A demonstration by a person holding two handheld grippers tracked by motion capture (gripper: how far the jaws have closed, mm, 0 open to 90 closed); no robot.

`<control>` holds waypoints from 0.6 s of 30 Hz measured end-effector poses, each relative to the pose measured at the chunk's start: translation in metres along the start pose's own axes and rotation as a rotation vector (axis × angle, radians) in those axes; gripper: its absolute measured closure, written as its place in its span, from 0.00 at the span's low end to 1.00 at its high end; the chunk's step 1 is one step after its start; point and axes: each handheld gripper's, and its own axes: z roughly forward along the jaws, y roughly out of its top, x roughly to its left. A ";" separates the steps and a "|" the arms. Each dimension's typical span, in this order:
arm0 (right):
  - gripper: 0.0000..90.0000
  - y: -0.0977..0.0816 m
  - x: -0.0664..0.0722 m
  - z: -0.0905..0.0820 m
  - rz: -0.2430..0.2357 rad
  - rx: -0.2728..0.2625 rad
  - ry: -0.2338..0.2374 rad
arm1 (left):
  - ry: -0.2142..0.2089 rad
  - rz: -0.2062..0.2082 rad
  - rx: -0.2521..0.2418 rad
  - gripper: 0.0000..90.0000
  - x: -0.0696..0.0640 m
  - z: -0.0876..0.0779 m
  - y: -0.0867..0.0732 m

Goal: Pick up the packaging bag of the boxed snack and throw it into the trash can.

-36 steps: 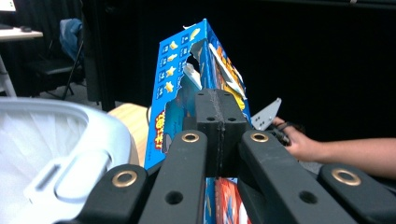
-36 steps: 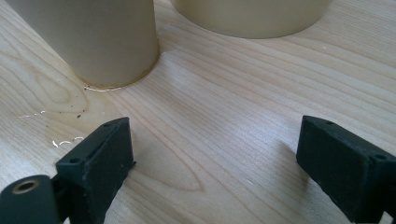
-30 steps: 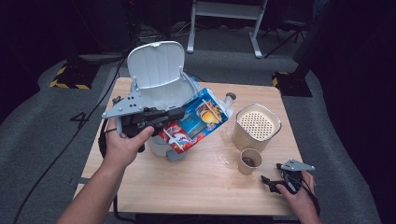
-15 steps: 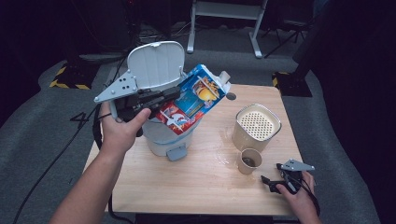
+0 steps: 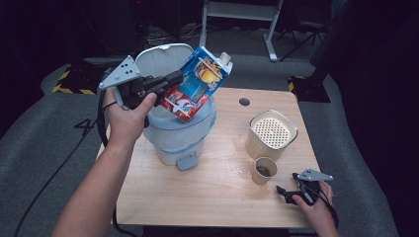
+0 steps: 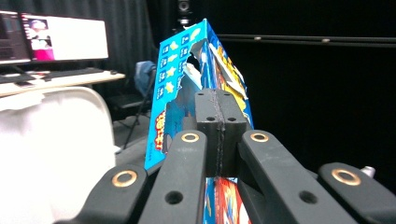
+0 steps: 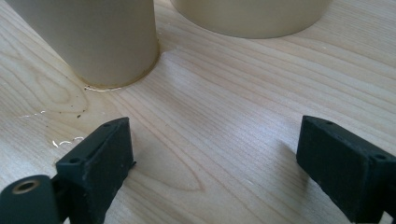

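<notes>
1. left gripper (image 5: 170, 81) has its jaws pinched tight on a blue and red carton (image 5: 197, 84) - held up in the air, tilted, right over the open white bin (image 5: 178, 133); the left gripper view shows the jaws pressed together on a thin torn edge of it
2. carton print: cartoon pictures, yellow stars on blue, some lettering down the side in the left gripper view; too small and skewed for me to read, so no brand from me
3. bin lid (image 5: 158, 59) stands flipped up behind the carton; pale liner in the bin, grey pedal at the front
4. right gripper (image 5: 289, 193) sits low at the near right corner of the wooden counter (image 5: 207, 197); jaws spread wide with bare wood between them
5. just ahead of it - a paper cup (image 5: 263, 170) touching a cream tub with a perforated lid (image 5: 272, 133); wet smears around the cup's base
6. monitors glowing in the background, text unreadable
</notes>
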 end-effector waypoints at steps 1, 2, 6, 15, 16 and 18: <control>0.12 0.000 0.000 0.000 -0.001 0.000 0.000 | 0.008 -0.003 0.000 1.00 0.002 0.001 0.000; 0.12 0.000 0.000 0.000 0.000 0.000 0.000 | 0.015 -0.002 -0.001 1.00 0.005 0.002 0.001; 0.12 0.000 0.000 0.000 0.000 0.000 0.000 | 0.048 0.012 -0.004 1.00 0.013 0.005 0.000; 0.12 0.000 0.000 0.000 -0.001 0.000 0.000 | 0.126 0.054 0.015 1.00 0.024 0.009 -0.006; 0.12 0.000 0.000 0.000 -0.001 0.000 0.000 | 0.128 0.061 0.017 1.00 0.024 0.009 -0.006; 0.12 0.000 0.000 0.000 0.000 0.000 0.000 | 0.132 0.075 0.024 1.00 0.024 0.011 -0.007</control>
